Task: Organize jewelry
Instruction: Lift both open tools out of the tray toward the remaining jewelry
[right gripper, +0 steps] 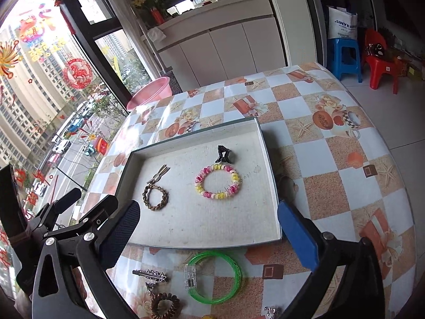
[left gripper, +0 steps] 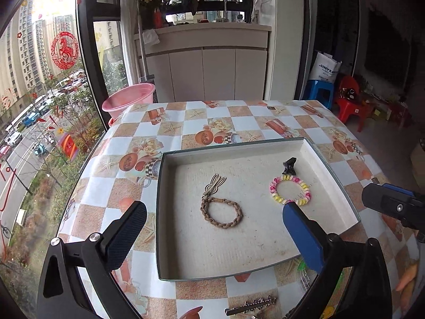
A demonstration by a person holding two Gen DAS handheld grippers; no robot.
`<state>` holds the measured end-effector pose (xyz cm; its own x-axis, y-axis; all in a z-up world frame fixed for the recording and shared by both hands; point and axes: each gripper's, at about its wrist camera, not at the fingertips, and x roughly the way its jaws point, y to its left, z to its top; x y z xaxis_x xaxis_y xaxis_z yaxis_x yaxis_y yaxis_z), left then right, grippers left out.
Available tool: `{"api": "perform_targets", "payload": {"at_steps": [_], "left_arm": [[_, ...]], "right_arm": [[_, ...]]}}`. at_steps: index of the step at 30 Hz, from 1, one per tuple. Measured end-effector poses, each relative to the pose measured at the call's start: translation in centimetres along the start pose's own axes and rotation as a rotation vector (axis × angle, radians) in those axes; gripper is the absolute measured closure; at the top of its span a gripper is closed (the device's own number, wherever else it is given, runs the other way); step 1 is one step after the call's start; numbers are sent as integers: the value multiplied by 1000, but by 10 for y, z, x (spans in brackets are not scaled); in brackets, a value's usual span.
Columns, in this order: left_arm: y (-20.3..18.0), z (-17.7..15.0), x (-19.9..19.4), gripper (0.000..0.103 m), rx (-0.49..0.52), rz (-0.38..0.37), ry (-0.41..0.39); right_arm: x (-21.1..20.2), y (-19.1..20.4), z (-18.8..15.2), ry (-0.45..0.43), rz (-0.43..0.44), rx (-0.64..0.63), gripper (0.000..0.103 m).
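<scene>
Set on the table (right gripper: 332, 159): a shallow tray (right gripper: 268, 159), taken here as landmark. Inside the tray, toward its left: a braided bracelet (right gripper: 155, 196). Inside, right of centre: a beaded bracelet (right gripper: 217, 182), with a small claw clip (right gripper: 223, 154) just behind it, near the far wall. Outside, before the near wall, on the table: a bangle (right gripper: 215, 276), a barrette (right gripper: 151, 275) left of that, a coiled hair tie (right gripper: 164, 307) nearest.

Tablecloth (right gripper: 332, 159): checkered, white and sandy squares with starfish, roses and gift boxes.
Pink basin (left gripper: 130, 98): past the table's far left corner, by the window.
Cabinet (left gripper: 209, 71): white doors, beyond the table.
Blue stool (right gripper: 344, 55): on the floor, just beside a red chair (right gripper: 379, 63).
White bag (right gripper: 341, 25): on the blue stool.
</scene>
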<state>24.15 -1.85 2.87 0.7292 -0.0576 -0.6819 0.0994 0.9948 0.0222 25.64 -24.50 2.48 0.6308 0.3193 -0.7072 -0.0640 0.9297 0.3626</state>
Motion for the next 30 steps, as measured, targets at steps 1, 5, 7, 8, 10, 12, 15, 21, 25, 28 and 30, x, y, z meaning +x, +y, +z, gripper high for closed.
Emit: {"api": "perform_targets", "payload": {"at_steps": [1, 5, 7, 8, 10, 12, 15, 21, 25, 28, 30], "left_arm": [[1, -3, -5, 0, -5, -7, 0], [3, -17, -26, 0, -18, -32, -3], [2, -25, -35, 0, -9, -36, 2], [1, -29, -38, 0, -3, -32, 4], [-1, -38, -45, 0, 10, -8, 11], [1, -48, -50, 0, 15, 5, 19], [6, -63, -58, 0, 4, 36, 23], [19, -95, -67, 0, -41, 16, 67], [23, -118, -69, 0, -65, -30, 106], [21, -133, -69, 0, -77, -42, 128], [18, -140, -70, 0, -75, -46, 136]], "right_arm": [[-3, 1, -1, -3, 0, -3, 0], [-13, 4, -7, 23, 14, -7, 0], [-14, 4, -12, 61, 17, -7, 0], [-16, 3, -16, 67, 18, -4, 0], [-19, 2, -22, 72, 18, -1, 0], [-23, 2, -29, 74, 6, -9, 0], [-33, 2, -39, 73, -5, -27, 0], [-54, -3, -62, 60, -19, -38, 0], [-63, -11, -83, 74, -23, -28, 0], [-66, -17, -99, 92, -27, -26, 0], [-66, -20, -110, 107, -35, -27, 0]]}}
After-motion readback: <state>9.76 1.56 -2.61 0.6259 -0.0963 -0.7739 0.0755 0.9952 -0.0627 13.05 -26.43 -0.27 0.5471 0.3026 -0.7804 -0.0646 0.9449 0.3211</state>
